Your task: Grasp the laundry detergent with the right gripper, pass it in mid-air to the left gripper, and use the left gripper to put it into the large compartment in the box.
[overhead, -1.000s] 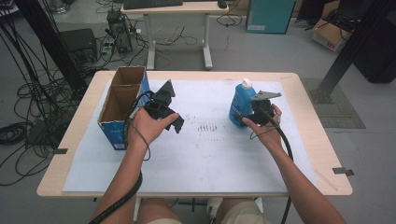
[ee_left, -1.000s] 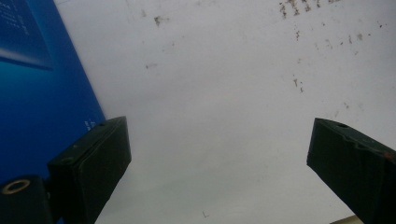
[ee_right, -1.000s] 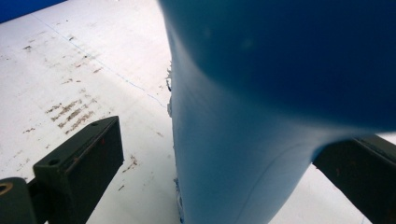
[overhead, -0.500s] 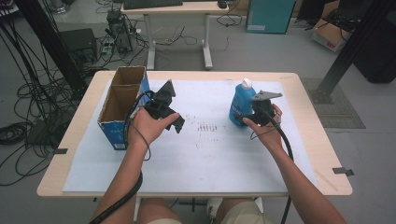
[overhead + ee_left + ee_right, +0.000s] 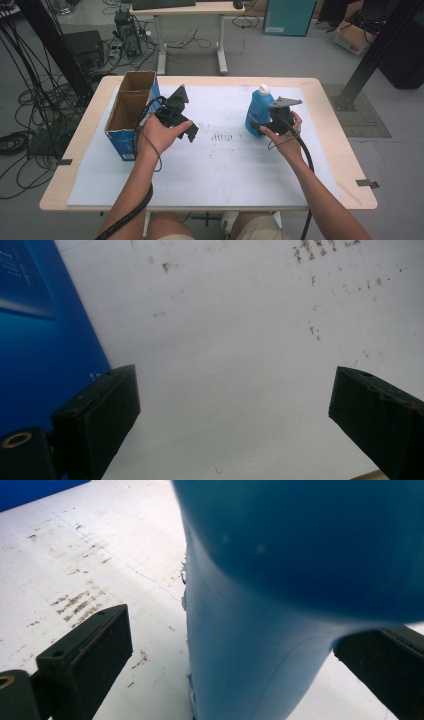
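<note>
A blue bottle [image 5: 257, 114] with a white cap stands upright on the white sheet [image 5: 220, 165], right of centre. My right gripper [image 5: 266, 125] sits low against its right side. In the right gripper view the bottle [image 5: 260, 645] stands between the wide-apart jaws of this gripper [image 5: 235, 635], which is open; the left jaw is clear of it. My left gripper [image 5: 181, 122] hovers over the sheet just right of an open-topped blue cardboard box [image 5: 122, 135]. In the left gripper view it [image 5: 235, 385] is open with nothing but bare sheet between its fingers, and the box wall [image 5: 35, 330] is at the left.
The box has two empty compartments and stands at the sheet's left edge. Dark scuff marks [image 5: 220, 136] dot the sheet's middle. The wooden table [image 5: 340, 150] rims the sheet. Cables, a desk and boxes lie on the floor beyond.
</note>
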Demonstrator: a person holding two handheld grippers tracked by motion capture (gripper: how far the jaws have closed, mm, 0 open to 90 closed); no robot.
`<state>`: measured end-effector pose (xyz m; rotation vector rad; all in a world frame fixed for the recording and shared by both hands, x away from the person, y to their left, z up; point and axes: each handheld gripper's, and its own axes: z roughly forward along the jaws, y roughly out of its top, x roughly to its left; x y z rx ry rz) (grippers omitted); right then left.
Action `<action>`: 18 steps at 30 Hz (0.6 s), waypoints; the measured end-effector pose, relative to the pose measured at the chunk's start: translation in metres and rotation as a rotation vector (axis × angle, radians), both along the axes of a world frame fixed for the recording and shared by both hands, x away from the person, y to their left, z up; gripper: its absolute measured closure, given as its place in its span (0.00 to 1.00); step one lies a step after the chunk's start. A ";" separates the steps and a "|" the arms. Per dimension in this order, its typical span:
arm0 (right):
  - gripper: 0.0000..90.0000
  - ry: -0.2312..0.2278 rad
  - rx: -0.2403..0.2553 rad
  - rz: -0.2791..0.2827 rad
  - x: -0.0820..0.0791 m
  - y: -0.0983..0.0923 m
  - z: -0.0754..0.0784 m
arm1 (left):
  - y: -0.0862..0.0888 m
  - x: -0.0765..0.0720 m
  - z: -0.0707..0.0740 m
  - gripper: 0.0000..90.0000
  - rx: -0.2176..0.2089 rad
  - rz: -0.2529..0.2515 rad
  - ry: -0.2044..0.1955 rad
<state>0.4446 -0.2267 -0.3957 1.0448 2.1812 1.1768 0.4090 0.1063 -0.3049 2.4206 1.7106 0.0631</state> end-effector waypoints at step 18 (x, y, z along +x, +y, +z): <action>0.02 -0.006 0.009 0.004 -0.001 0.001 -0.002 | 0.001 0.000 0.001 0.07 0.001 0.000 -0.004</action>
